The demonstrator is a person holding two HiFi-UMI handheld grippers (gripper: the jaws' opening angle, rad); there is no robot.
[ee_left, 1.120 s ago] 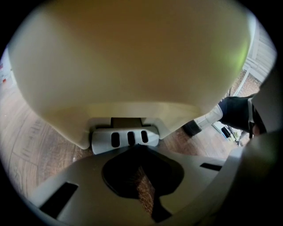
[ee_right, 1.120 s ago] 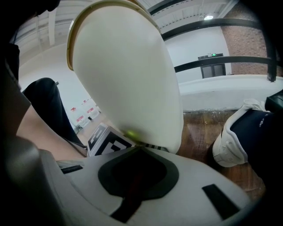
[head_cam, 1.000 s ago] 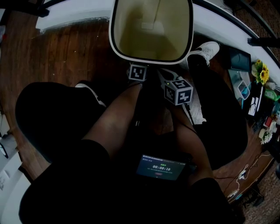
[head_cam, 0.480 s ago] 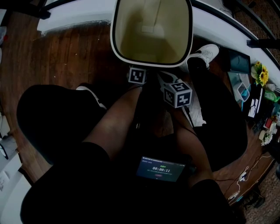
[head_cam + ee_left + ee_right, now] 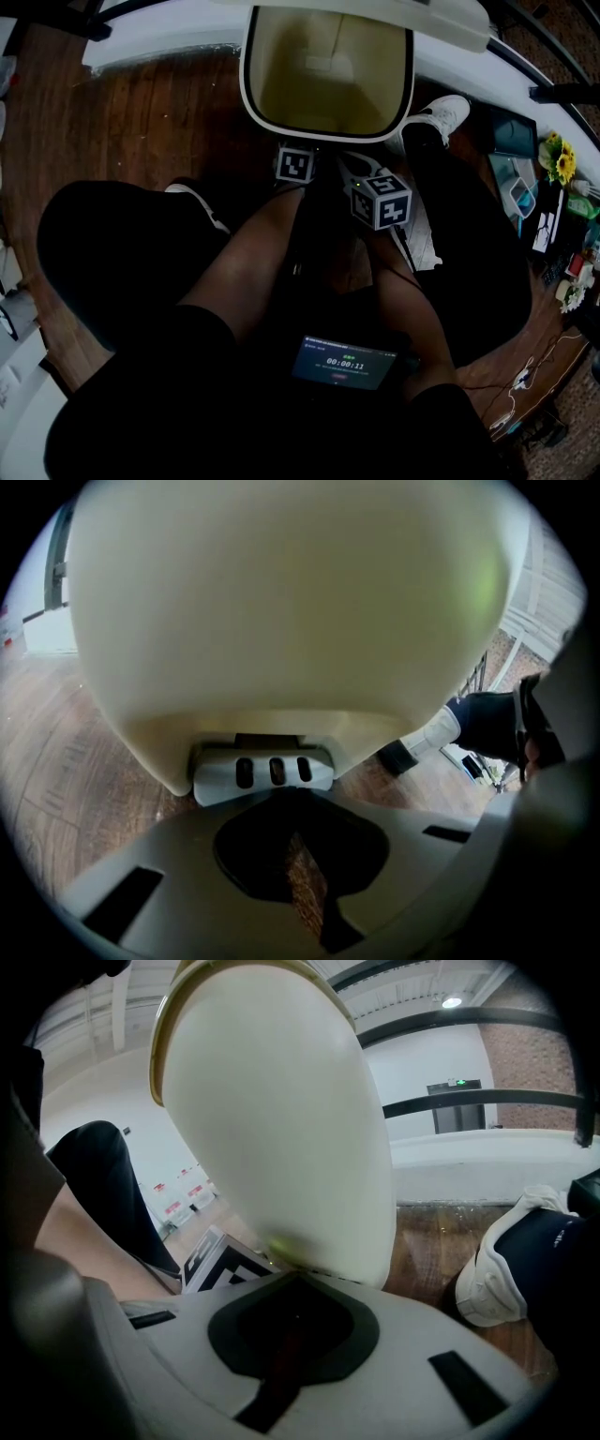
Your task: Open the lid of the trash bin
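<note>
Scene: A person stands over an open trash bin (image 5: 281,89) on a wood floor (image 5: 150,122), a hand-held gripper in each hand.
Trash bin: At 12 o'clock in the head view, its white rim circles a bare, cream-coloured inside.
Lid: A white lid (image 5: 412,21) shows raised at the far side of the opening, at 12 o'clock from the rim.
Pedal: A grey pedal (image 5: 267,772) with three dark slots sticks out at the bin's foot, at 6 o'clock from the opening.
Left hand-held gripper (image 5: 281,799): Its jaws are drawn together with only a sliver of floor showing between them and nothing held. The tips meet the pedal's near edge.
Right hand-held gripper (image 5: 298,1281): Its jaws are closed on nothing. It sits just beside the left one, at its 4 o'clock in the head view, with its nose up against the bin's rounded outer wall.
Forearms: Bare forearms (image 5: 244,262) reach from 6 o'clock up to both grippers.
Shoe: A white shoe (image 5: 441,111) rests on the floor at the bin's 4 o'clock corner.
Screen: A small timer screen (image 5: 344,359) glows at 6 o'clock, near the person's body.
Edge of frame: Yellow flowers (image 5: 562,155) sit at 3 o'clock, well apart from the bin.
</note>
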